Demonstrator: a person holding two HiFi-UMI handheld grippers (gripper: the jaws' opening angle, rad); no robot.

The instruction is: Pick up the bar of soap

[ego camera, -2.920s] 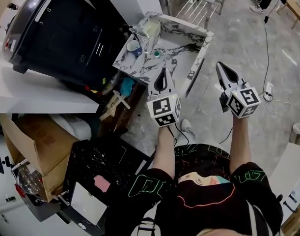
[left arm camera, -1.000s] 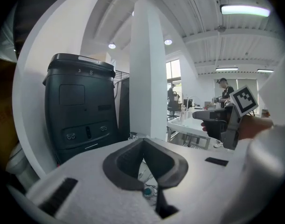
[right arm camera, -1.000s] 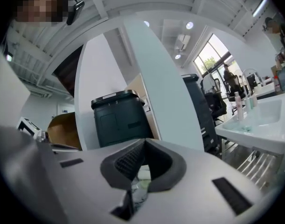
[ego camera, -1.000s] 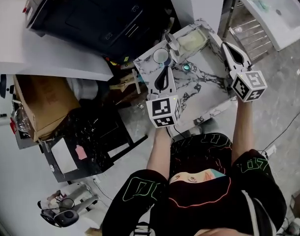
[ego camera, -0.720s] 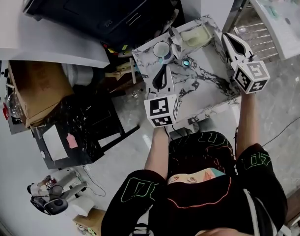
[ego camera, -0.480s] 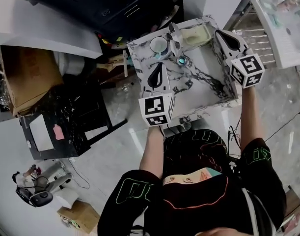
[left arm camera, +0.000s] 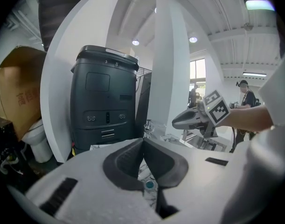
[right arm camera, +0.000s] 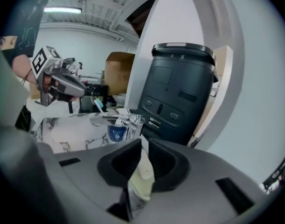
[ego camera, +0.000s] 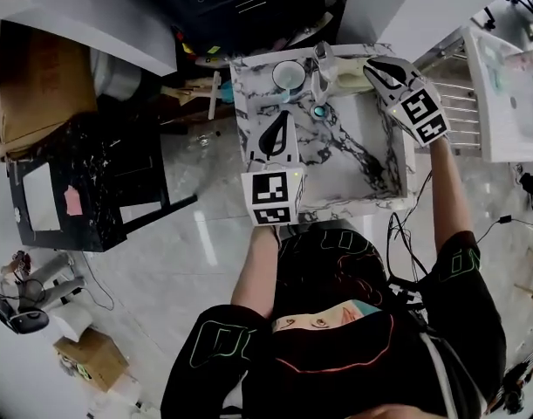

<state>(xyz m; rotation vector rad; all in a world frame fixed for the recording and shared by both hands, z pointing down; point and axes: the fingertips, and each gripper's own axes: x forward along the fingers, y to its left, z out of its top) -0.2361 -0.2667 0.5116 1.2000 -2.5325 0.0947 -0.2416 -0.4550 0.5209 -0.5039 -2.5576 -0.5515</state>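
**Soap not picked up yet**

Head view: The right gripper (ego camera: pixel 375 66) reaches over the far corner of the marble surface (ego camera: pixel 362 160). The bar of soap (ego camera: pixel 343 73) lies just in front of its jaws, pale and flat, beside the tap (ego camera: pixel 321 64). The left gripper (ego camera: pixel 279 131) hangs over the near side, well apart from the soap. The cup (ego camera: pixel 288 75) stands further out in front of its jaws.

Left gripper view: The left gripper (left arm camera: pixel 143 143) has its jaws together at the tips, with nothing in them. The little drain (left arm camera: pixel 149 185) shows below them.

Right gripper view: The right gripper (right arm camera: pixel 143 146) has its jaws a little apart, and they have just been opening. The bar of soap (right arm camera: pixel 142 176) shows in the gap between them. The jaws do not look pressed on it. The cup (right arm camera: pixel 116 133) stands to the left of the jaws.

The reach looks almost done. I think the squeeze and the lift are still left to do.
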